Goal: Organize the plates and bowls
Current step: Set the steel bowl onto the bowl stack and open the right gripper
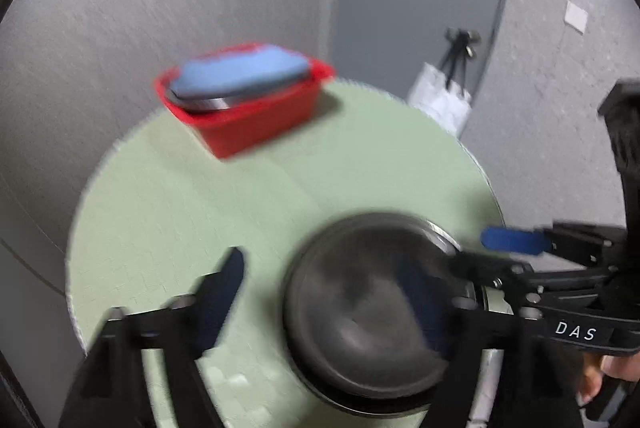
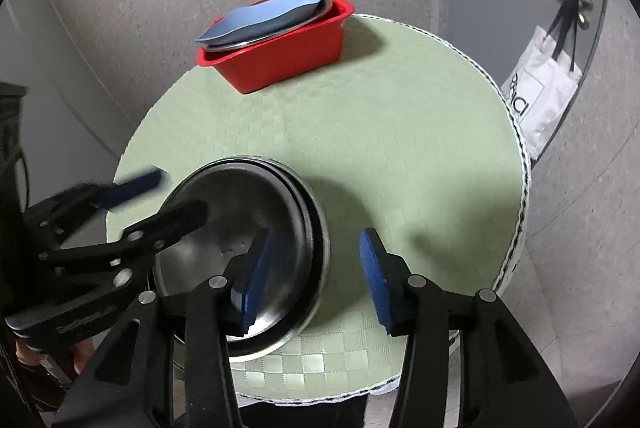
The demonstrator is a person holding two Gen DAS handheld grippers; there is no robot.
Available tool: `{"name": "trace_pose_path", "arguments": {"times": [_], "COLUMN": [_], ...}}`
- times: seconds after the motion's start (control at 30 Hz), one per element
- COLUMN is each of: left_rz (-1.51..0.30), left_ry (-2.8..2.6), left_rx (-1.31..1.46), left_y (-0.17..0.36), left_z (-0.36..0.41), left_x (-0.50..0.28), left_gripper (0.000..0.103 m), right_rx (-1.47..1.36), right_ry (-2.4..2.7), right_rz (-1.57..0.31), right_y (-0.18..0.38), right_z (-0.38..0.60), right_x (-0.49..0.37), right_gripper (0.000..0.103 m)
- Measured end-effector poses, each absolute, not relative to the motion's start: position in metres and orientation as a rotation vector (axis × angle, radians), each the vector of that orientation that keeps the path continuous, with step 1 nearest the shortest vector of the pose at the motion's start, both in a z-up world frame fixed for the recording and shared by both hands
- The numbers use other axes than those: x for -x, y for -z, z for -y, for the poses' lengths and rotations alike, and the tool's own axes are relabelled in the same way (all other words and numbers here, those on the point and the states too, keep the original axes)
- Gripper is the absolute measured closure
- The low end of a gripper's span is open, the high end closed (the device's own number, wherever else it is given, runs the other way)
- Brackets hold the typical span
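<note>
Left tool is seen at the left of the right wrist view, its fingers spread wide: one blue-padded finger lies outside the near-left rim of the stacked metal bowls, the other black finger reaches over the bowl's inside. No grip on the rim is made out. In the left wrist view, which is blurred, the same tool is seen with its fingers wide, one pad over the table and the other over the bowls.

Stacked bowls are found on the near-left part of the round green table. A red tub is set at the far edge of the table, well apart from the bowls; a blue plate is seen resting on a metal plate inside it, tilted above the rim.

Right tool is open wide, its left pad over the bowl's interior, its right pad over bare table. A white bag hangs at the far right.
</note>
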State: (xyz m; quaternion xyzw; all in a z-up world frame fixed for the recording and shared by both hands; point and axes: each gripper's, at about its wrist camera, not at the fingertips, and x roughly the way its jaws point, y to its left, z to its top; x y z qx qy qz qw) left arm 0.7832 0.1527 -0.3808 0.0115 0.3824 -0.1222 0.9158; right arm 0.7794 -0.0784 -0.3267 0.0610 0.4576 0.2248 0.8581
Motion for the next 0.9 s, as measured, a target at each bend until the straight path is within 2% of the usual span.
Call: {"name": "trace_pose_path", "arguments": {"times": [0.1, 0.2, 0.37, 0.77, 0.83, 0.9], "left_rz": [-0.766, -0.776, -0.819, -0.906, -0.912, -0.917], "left_ry": [0.24, 0.208, 0.169, 0.182, 0.188, 0.208], "left_rx": [-0.008, 0.005, 0.049, 0.075, 0.073, 0.071], "left_y": [0.373, 0.372, 0.378, 0.409, 0.416, 0.42], "left_z": [-0.159, -0.169, -0.185, -0.178, -0.178, -0.175], "left_x": [-0.777, -0.774, -0.77, -0.787, -0.792, -0.795], "left_gripper": [0.023, 0.017, 0.014, 0.013, 0.019, 0.034], "right_rx": [-0.164, -0.205, -0.252, -0.365, -0.377, -0.385], "right_ry": [-0.47, -0.462, -0.452, -0.467, -0.466, -0.463], "right_rz": [-0.965, -0.964, -0.961, -1.05, -1.066, -1.078], "right_y": [0.326, 0.322, 0.317, 0.35, 0.357, 0.363], "right_z": [0.086, 0.094, 0.104, 0.088, 0.085, 0.081], "right_x": [-0.779, -0.776, -0.77, -0.763, -0.763, -0.765], "right_gripper": [0.052, 0.049, 0.039, 0.038, 0.038, 0.038]}}
